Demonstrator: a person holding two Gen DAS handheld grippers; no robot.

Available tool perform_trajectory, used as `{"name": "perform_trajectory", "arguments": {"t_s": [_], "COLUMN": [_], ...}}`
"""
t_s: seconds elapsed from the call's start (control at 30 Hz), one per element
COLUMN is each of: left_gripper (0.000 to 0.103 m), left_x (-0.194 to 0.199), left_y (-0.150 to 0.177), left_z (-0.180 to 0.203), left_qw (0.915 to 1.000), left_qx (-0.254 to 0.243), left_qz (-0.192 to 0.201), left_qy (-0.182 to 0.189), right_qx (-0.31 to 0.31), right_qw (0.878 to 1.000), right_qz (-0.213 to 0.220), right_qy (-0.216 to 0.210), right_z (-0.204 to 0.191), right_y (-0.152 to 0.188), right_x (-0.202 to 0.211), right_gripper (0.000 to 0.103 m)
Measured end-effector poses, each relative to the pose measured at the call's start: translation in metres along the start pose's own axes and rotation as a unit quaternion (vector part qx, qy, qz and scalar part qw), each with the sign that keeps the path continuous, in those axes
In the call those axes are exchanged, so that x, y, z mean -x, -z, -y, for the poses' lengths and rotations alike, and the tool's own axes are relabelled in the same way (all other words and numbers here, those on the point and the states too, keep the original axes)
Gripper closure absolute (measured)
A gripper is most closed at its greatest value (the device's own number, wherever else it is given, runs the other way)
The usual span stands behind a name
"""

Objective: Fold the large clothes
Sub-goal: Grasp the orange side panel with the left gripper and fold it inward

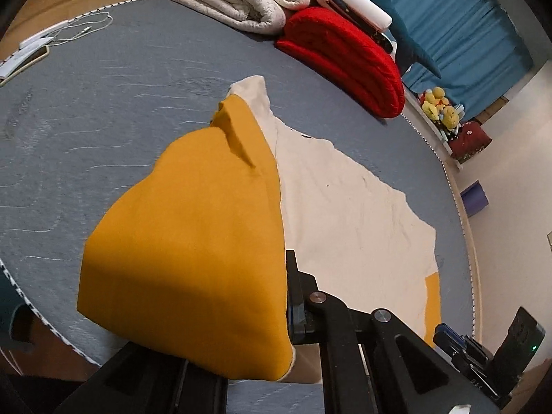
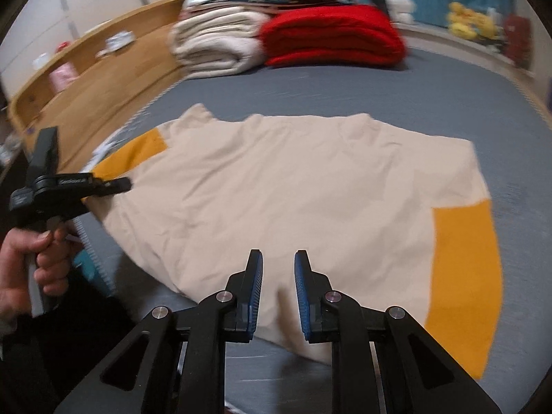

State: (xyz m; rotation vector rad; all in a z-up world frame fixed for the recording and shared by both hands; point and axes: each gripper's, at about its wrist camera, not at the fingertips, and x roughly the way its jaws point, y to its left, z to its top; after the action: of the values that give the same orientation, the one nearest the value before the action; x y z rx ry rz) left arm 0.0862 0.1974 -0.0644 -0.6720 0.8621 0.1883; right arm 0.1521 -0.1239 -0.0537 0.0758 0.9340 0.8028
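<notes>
We note the left gripper (image 2: 114, 184) clamped on the shirt's (image 2: 293, 200) yellow sleeve (image 1: 186, 241), the shirt flat on the bed (image 2: 379, 82), the right gripper (image 2: 278, 258) open above the hem; fold the sleeve inward, keeping cloth taut.

Left gripper (image 1: 289, 314): its left finger hidden under yellow shirt sleeve (image 1: 193, 241). Right wrist view motion-blurred; small items on wooden headboard shelf (image 2: 86, 69) unreadable. Far-right plush toys (image 2: 472, 20) indistinct.
</notes>
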Motion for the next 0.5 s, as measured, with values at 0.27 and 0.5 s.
{"name": "perform_trajectory", "arguments": {"t_s": [0.27,0.5], "left_gripper": [0.094,0.094], "left_x": [-0.005,-0.007], "left_y": [0.019,0.022], "left_z": [0.029,0.054], "left_qw": [0.9975,0.9933], "left_qx": [-0.054,-0.089], "left_qz": [0.033,0.058], "left_qy": [-0.029,-0.047], "right_qx": [0.021,0.001], "right_qw": [0.994,0.994], "right_qz": [-0.11,-0.108], "right_qy": [-0.002,0.008], "right_z": [-0.018,0.001], "right_y": [0.024,0.004], "right_x": [-0.084,-0.089], "right_gripper": [0.083,0.083]}}
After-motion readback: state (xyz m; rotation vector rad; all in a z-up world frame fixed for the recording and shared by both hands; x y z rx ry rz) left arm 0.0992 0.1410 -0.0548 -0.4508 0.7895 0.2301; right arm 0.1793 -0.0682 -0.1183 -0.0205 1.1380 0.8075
